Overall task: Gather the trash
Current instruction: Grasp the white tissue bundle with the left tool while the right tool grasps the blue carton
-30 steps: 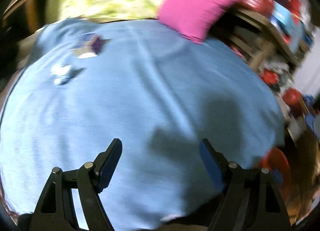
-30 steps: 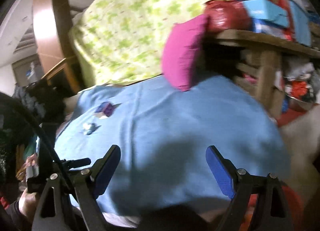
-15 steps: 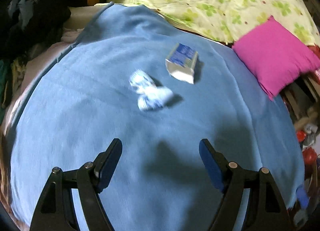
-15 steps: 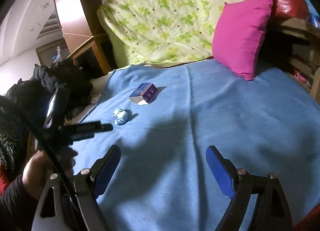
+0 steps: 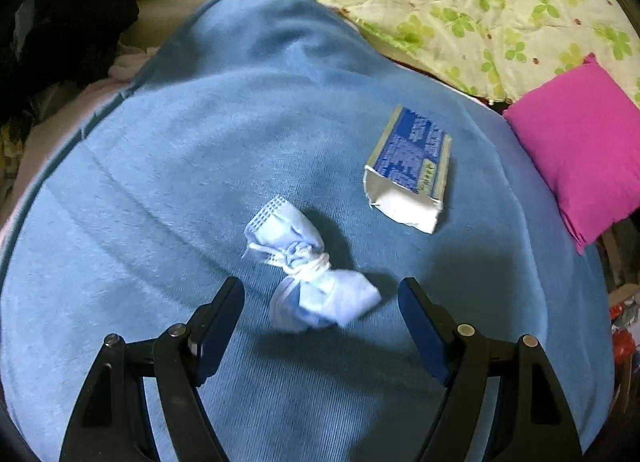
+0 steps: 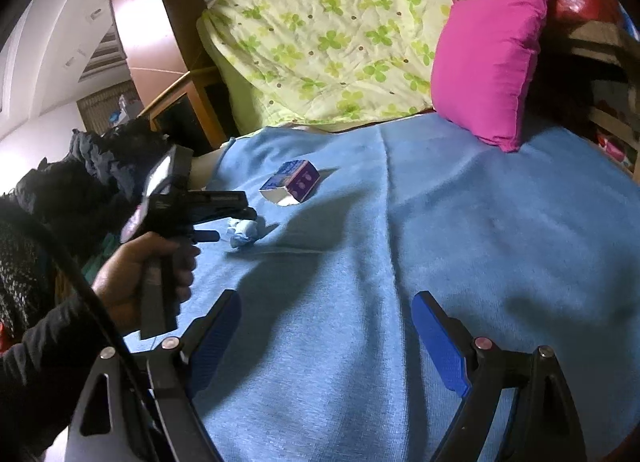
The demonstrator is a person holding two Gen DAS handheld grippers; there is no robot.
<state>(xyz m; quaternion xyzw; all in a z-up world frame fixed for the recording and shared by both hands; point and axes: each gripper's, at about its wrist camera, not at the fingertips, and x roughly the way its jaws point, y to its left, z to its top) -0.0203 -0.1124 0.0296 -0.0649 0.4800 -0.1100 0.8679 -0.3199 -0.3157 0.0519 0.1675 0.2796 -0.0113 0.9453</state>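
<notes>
L gripper hung w/ jaws apart just above knotted face mask on blue blanket, carton nearby; R gripper jaws apart, empty.

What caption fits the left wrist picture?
Open left claw nears a knotted pale-blue face mask on a blue blanket.

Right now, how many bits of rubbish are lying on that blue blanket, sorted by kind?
Crumpled face mask: 1
Small carton: 1
Total: 2, both loose on the blue blanket.
</notes>
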